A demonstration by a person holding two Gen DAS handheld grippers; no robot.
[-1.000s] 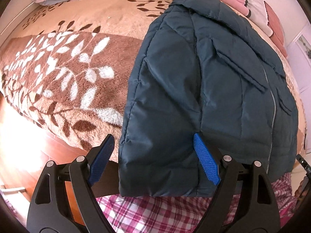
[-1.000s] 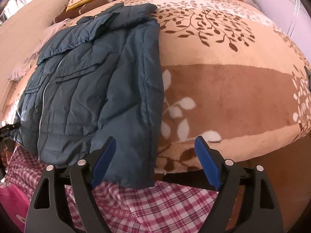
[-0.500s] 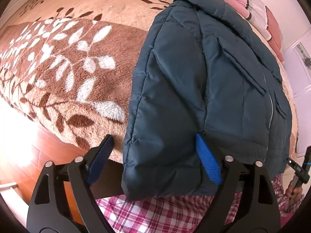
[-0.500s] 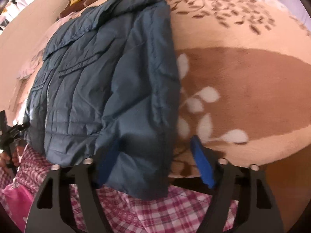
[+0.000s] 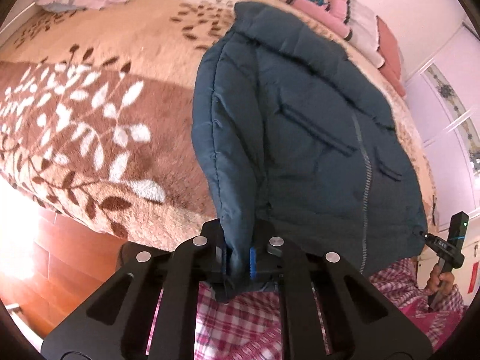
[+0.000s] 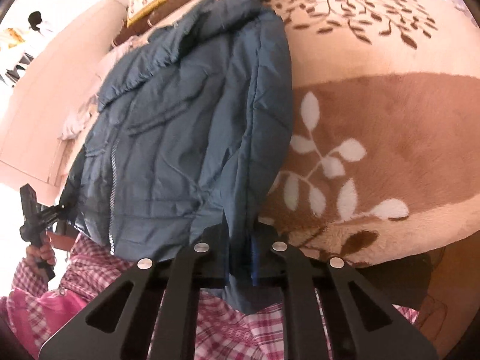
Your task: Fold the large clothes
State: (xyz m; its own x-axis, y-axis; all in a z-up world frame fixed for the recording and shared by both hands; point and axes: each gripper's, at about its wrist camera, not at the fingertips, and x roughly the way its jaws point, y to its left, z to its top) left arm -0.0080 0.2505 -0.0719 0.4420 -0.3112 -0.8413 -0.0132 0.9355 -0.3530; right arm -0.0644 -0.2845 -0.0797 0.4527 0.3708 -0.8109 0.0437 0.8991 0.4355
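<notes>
A dark teal quilted jacket [image 5: 300, 138] lies front-up on a bed, zip closed, sleeves folded in, its hem hanging over the near edge. My left gripper [image 5: 238, 262] is shut on the jacket's left hem corner. My right gripper [image 6: 240, 258] is shut on the jacket's [image 6: 186, 138] right hem corner. The right gripper also shows at the far right of the left wrist view [image 5: 432, 238], and the left gripper at the far left of the right wrist view [image 6: 60, 210].
A fleece blanket [image 5: 99, 126] with brown bands and white leaves covers the bed. Pillows and folded bedding [image 5: 354, 18] lie at the head. Wooden floor [image 5: 66, 258] is below the bed edge. My pink checked shirt [image 6: 240, 330] is close under both grippers.
Both grippers were open beside the hem one second ago. They moved in over the hem corners and closed on them. The jacket's lower edge is now bunched between the fingers.
</notes>
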